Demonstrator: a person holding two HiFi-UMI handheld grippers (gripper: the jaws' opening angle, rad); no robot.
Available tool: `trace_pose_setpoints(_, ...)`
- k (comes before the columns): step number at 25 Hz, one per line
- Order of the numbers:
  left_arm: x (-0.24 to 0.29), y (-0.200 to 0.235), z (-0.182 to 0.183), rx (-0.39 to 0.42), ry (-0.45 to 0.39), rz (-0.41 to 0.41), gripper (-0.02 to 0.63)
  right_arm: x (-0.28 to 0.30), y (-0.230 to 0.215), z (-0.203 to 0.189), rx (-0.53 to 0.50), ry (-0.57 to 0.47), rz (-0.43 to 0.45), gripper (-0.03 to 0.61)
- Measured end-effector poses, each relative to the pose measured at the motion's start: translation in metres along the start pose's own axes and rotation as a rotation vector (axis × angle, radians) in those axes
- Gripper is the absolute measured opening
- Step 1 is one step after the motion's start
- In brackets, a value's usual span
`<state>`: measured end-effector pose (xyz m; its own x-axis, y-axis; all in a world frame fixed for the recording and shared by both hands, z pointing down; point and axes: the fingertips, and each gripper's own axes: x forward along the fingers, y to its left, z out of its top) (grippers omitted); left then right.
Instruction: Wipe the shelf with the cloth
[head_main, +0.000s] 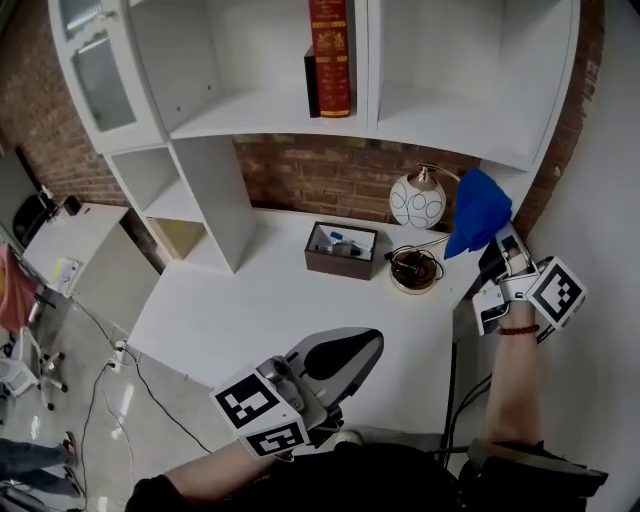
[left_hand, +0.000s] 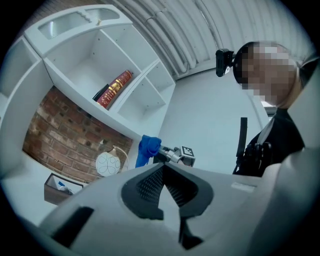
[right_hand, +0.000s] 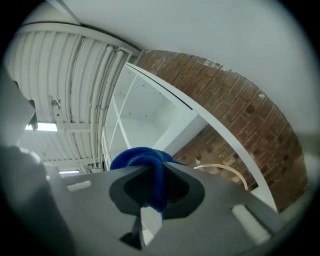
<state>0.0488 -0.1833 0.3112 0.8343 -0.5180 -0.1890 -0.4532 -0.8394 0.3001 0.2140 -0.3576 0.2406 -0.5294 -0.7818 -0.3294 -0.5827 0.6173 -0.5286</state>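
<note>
A blue cloth (head_main: 478, 212) hangs bunched from my right gripper (head_main: 497, 250), raised at the right, just below the white shelf unit (head_main: 270, 115). In the right gripper view the cloth (right_hand: 142, 162) fills the gap between the jaws of that gripper (right_hand: 152, 185), which is shut on it, with the shelf (right_hand: 150, 115) beyond. My left gripper (head_main: 345, 355) is held low near my body over the desk's front edge, shut with nothing in it. From the left gripper (left_hand: 163, 167) view, the cloth (left_hand: 147, 149) and shelf (left_hand: 90, 65) show further off.
A red book (head_main: 329, 55) stands on the shelf board beside a black one. On the white desk (head_main: 230, 310) are a brown box (head_main: 341, 251) of small items, a round white lamp (head_main: 417, 201) and a coiled cable (head_main: 414, 270). Brick wall lies behind.
</note>
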Motion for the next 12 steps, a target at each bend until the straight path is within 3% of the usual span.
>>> trace_pose_setpoints(7, -0.051, -0.029, -0.004, -0.028, 0.0, -0.07, -0.002, -0.043, 0.047, -0.076, 0.065, 0.05, -0.034, 0.035)
trace_pose_setpoints(12, -0.113, -0.061, -0.002, -0.029, 0.012, -0.121, -0.002, -0.079, 0.103, -0.133, 0.111, 0.071, -0.058, 0.037)
